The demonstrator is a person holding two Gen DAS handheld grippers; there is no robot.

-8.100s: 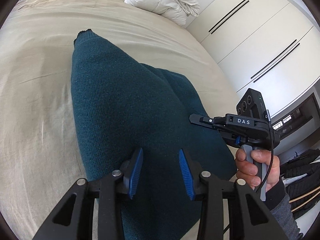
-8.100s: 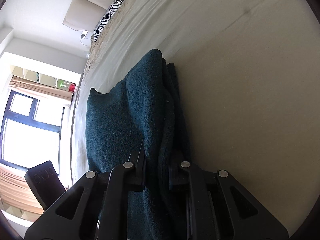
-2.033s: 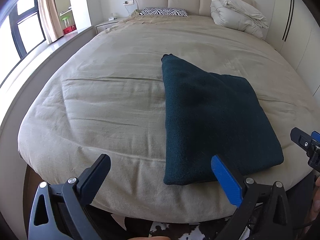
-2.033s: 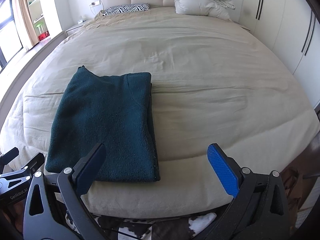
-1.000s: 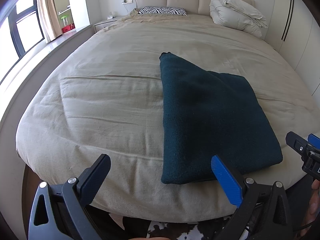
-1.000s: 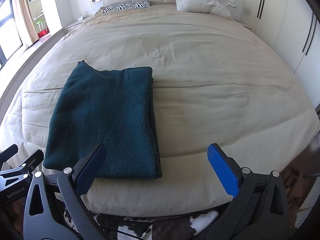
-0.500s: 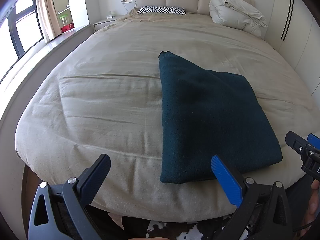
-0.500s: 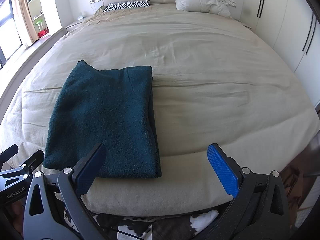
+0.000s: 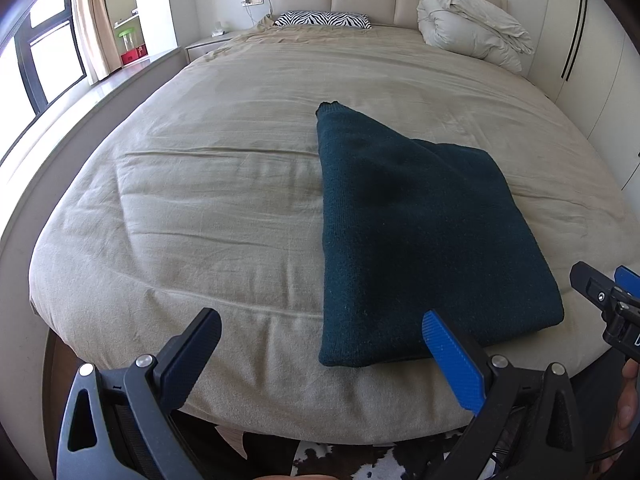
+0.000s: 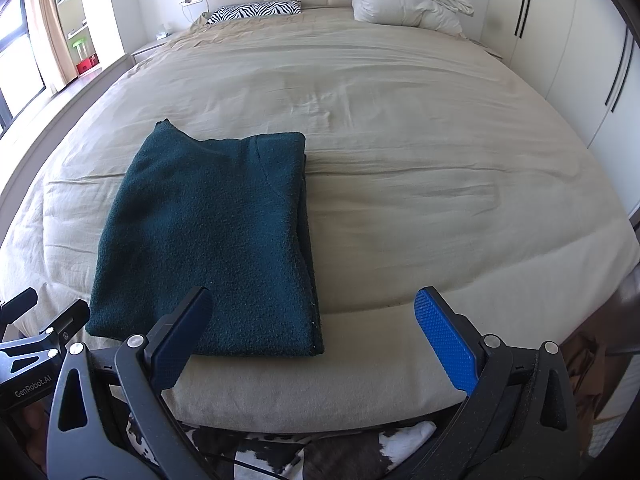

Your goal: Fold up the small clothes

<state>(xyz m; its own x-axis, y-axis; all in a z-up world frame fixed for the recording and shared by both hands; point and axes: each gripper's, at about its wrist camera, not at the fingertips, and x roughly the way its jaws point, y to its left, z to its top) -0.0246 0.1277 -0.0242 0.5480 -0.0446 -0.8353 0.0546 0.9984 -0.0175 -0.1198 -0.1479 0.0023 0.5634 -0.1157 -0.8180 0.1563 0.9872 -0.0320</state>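
Note:
A dark teal knit garment lies folded into a flat rectangle near the foot edge of the beige bed. One corner sticks out at its far left. It also shows in the right wrist view. My left gripper is open and empty, held back from the bed's foot edge, left of the garment's near edge. My right gripper is open and empty, just in front of the garment's near right corner. The right gripper's tip shows at the right edge of the left wrist view.
A zebra-print pillow and a bundled white duvet lie at the headboard. White wardrobes stand on the right, a window and shelves on the left. A cowhide rug lies below the foot of the bed.
Eight seconds ago the right gripper was shut on the garment's edge and the left hovered over it. Both have since let go and pulled back. Over the last second almost nothing moves.

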